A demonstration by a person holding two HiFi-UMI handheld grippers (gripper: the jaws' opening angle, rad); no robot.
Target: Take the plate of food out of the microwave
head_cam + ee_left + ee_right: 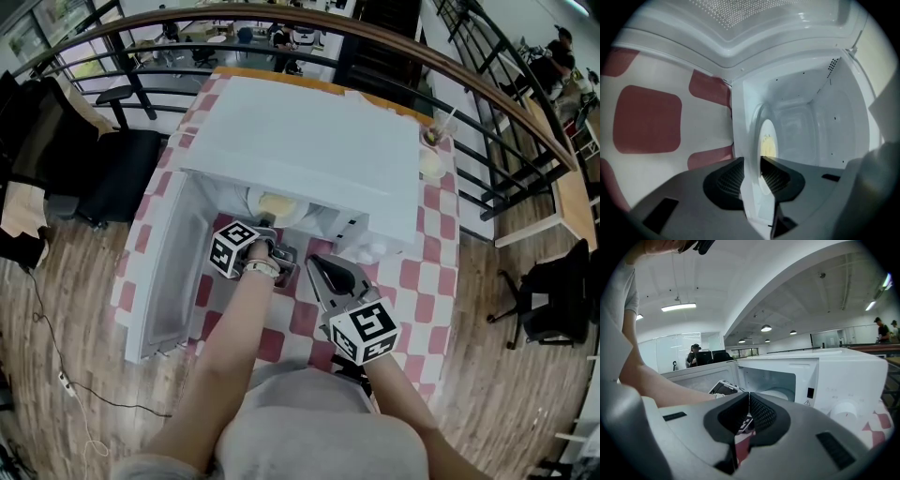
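An open-plan office with a wooden floor and a curved dark railing surrounds a counter [441, 272] covered in a red-and-white checked cloth. A white microwave [309, 150] takes up the far and middle part of the counter. Its door [169, 272] is swung wide open along the left edge. At the far right corner, just beside the microwave, stands a cup with a straw [433, 136].

The plate [277, 204] is inside the microwave cavity, close to the opening, with pale yellow food [279, 202] on it. The left tongs [270, 232] reach into the mouth of the cavity from the near side. In the left gripper view the tongs [751, 171] are turned on their side, so the checked cloth fills the left of that view and the white cavity wall [820, 122] fills the right. The two dark ribbed pads [729, 180] press on the white rim of the plate [766, 140], which runs between them edge-on. The yellow food [768, 147] shows just beyond the pads.

The right tongs [317, 264] hang over the near middle of the counter, in front of the microwave and just to the right of the left tongs, apart from the plate. In the right gripper view the right tongs [749, 401] are pressed together with nothing between the pads. Past them that view shows the open microwave [843, 376] and the person's bare left forearm [661, 385].
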